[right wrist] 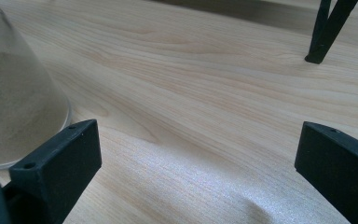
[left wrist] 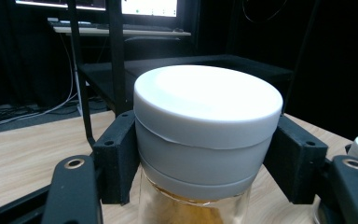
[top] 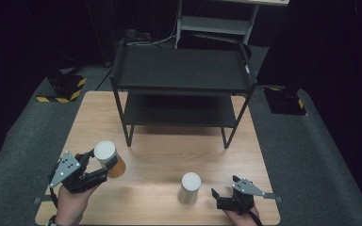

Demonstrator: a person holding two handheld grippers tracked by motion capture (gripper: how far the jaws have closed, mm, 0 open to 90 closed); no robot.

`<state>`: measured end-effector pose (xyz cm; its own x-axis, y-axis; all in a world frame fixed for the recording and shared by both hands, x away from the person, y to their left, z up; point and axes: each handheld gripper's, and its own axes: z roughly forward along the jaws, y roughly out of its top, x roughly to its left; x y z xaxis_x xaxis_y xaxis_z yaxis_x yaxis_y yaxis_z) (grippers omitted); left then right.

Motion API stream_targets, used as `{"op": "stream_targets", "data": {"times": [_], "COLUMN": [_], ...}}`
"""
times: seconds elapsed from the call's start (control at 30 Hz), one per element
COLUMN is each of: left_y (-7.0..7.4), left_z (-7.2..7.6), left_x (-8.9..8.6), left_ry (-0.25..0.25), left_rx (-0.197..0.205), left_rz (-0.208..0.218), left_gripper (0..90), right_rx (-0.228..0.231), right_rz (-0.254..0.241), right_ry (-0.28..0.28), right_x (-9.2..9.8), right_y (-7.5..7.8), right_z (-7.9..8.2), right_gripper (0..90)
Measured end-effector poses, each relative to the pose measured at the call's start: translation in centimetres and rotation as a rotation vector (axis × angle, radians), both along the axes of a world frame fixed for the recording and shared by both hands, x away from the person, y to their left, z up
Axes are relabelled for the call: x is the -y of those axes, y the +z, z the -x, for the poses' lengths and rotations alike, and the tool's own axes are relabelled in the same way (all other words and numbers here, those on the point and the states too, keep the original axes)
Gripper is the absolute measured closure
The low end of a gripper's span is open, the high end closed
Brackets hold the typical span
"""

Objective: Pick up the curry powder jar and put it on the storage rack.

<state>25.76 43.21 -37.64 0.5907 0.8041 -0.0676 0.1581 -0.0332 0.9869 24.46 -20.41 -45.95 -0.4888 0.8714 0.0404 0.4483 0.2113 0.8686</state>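
Note:
A glass jar with a white lid and amber contents [top: 109,158] hangs tilted just above the table at the front left. My left gripper [top: 97,165] is shut on it, and in the left gripper view both pads [left wrist: 117,161] press the jar [left wrist: 205,130] just under its lid. A second white-lidded jar with pale contents [top: 189,188] stands upright at the front centre. My right gripper [top: 222,199] rests low on the table to its right, jaws wide open with bare wood between them [right wrist: 196,154]; that jar's glass wall [right wrist: 14,107] sits just beside its left jaw.
A black two-tier metal rack [top: 181,70] stands on the far half of the wooden table [top: 169,150], its legs [top: 128,136] near the middle. One rack leg [right wrist: 324,32] appears ahead of the right gripper. Dark carpet surrounds the table.

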Motion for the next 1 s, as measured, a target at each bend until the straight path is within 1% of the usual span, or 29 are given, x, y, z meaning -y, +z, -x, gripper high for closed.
{"op": "stream_targets", "data": {"times": [0.1, 0.13, 0.17, 0.2, 0.23, 0.37, 0.47, 0.57, 0.67, 0.73, 0.8, 0.83, 0.9, 0.93, 0.97, 1.0], "left_y": [1.1, 1.1, 2.0, 2.0, 2.7, 4.0, 4.9, 6.1, 7.2, 7.6, 8.2, 8.2, 9.1, 9.7, 10.3, 10.6], "left_z": [-0.3, -0.3, -0.4, -0.4, -0.5, -0.7, -0.8, -1.0, -1.0, -1.1, -1.3, -1.3, -1.5, -1.6, -1.8, -1.8], "left_x": [0.0, 0.0, 0.1, 0.1, 0.3, 0.4, 0.5, 0.7, 1.0, 1.0, 1.1, 1.1, 1.2, 1.2, 1.0, 0.9], "left_ry": [-0.005, -0.005, -0.006, -0.006, -0.002, 0.004, 0.003, 0.003, 0.008, 0.01, 0.009, 0.009, 0.008, 0.011, 0.009, 0.004], "left_rx": [-0.003, -0.003, 0.005, 0.005, 0.009, 0.017, 0.021, 0.033, 0.047, 0.044, 0.042, 0.042, 0.033, 0.022, 0.01, 0.013], "left_rz": [0.014, 0.014, 0.006, 0.006, 0.005, 0.008, 0.01, 0.0, -0.009, -0.001, -0.006, -0.006, -0.002, 0.003, 0.015, 0.024], "left_gripper": [33.4, 33.5, 33.4, 33.4, 33.4, 33.5, 33.5, 33.5, 33.5, 33.5, 33.5, 33.5, 33.5, 33.6, 33.5, 33.6], "right_rx": [0.0, 0.0, -0.001, -0.001, -0.002, -0.003, -0.001, -0.002, -0.006, -0.005, -0.003, -0.002, -0.005, -0.004, -0.006, -0.005], "right_rz": [0.007, 0.007, 0.011, 0.011, 0.01, 0.007, 0.015, 0.026, 0.021, 0.021, 0.027, 0.026, 0.023, 0.021, 0.016, 0.001], "right_ry": [-0.001, -0.001, 0.0, 0.0, -0.001, 0.0, 0.003, 0.01, 0.01, 0.007, 0.01, 0.016, 0.017, 0.016, 0.008, 0.009], "right_x": [-0.1, -0.1, -0.2, -0.2, -0.2, -0.1, -0.2, -0.3, -0.2, -0.2, -0.3, -0.2, -0.2, -0.2, -0.2, 0.0], "right_y": [0.0, 0.0, 0.1, 0.1, 0.1, 0.1, 0.1, 0.2, 0.2, 0.2, 0.2, 0.2, 0.2, 0.2, 0.2, 0.1], "right_z": [0.0, 0.0, 0.0, 0.0, 0.0, 0.0, 0.0, -0.2, -0.2, -0.2, -0.2, -0.3, -0.3, -0.3, -0.3, -0.2], "right_gripper": [0.0, 0.0, 0.0, 0.0, 0.0, 0.0, 0.0, 0.0, 0.0, 0.0, 0.1, 0.1, 0.1, 0.1, 0.1, 0.1]}}
